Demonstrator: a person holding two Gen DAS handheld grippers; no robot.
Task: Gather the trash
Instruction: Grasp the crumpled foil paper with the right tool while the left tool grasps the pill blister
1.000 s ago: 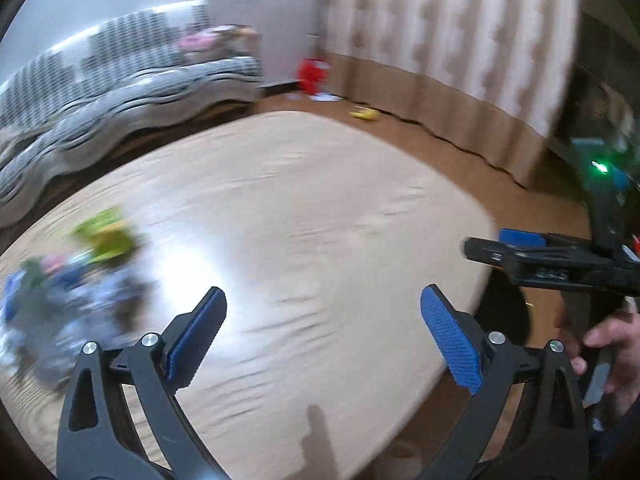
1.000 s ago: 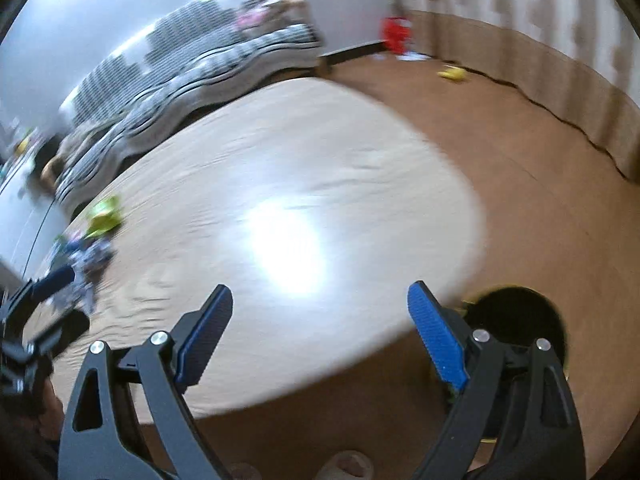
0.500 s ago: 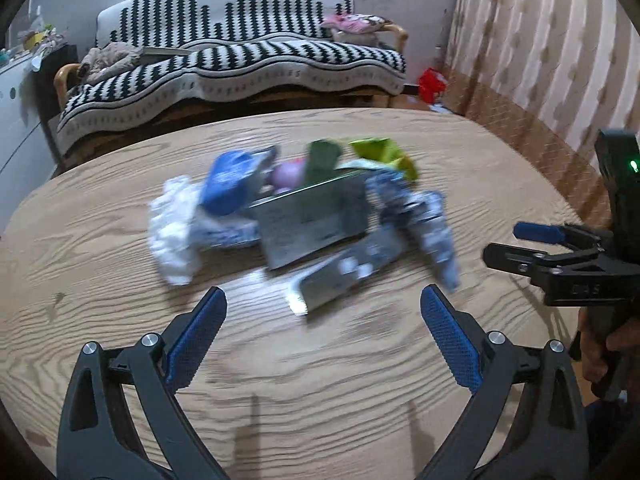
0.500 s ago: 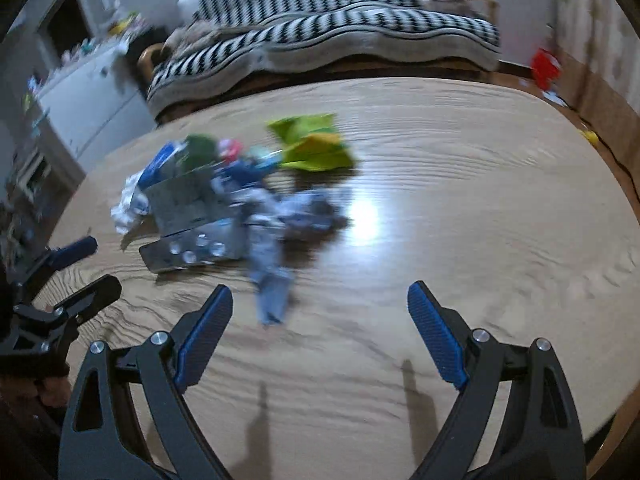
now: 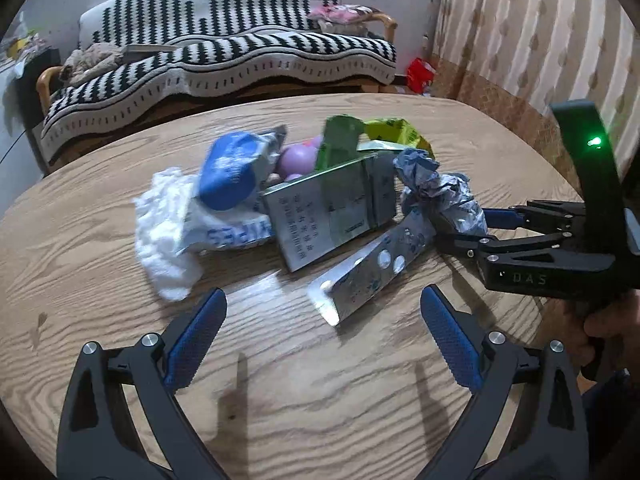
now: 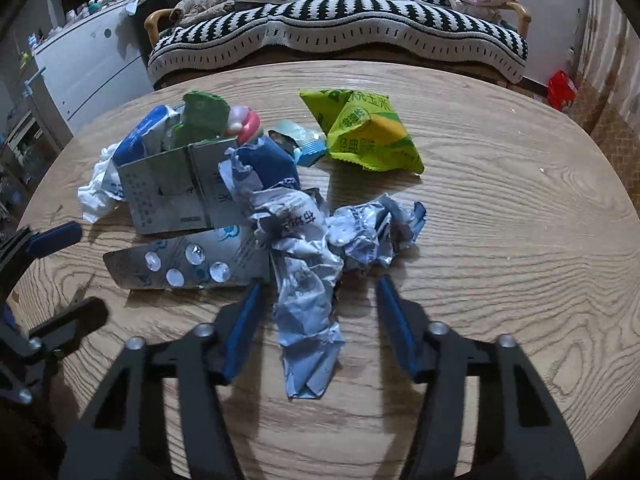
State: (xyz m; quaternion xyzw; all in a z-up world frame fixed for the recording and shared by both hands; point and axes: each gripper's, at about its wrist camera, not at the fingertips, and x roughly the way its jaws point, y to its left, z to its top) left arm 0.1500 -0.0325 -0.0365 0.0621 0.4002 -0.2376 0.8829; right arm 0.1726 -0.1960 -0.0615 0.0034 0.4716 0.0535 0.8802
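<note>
A heap of trash lies on the round wooden table: a silver carton, a blister pack, a blue wipes packet, white tissue, a yellow-green snack bag and a crumpled blue-white wrapper. My left gripper is open and empty, just short of the blister pack. My right gripper is open, its jaws either side of the crumpled wrapper's near end; it also shows in the left wrist view, at the right of the heap.
A striped sofa stands behind the table. A white cabinet is at the left and a curtain at the right. A red bag lies on the floor by the sofa.
Both views swung from the bare table side to the trash heap. The right gripper moved in low and its jaws narrowed around the crumpled wrapper. The left gripper stayed open.
</note>
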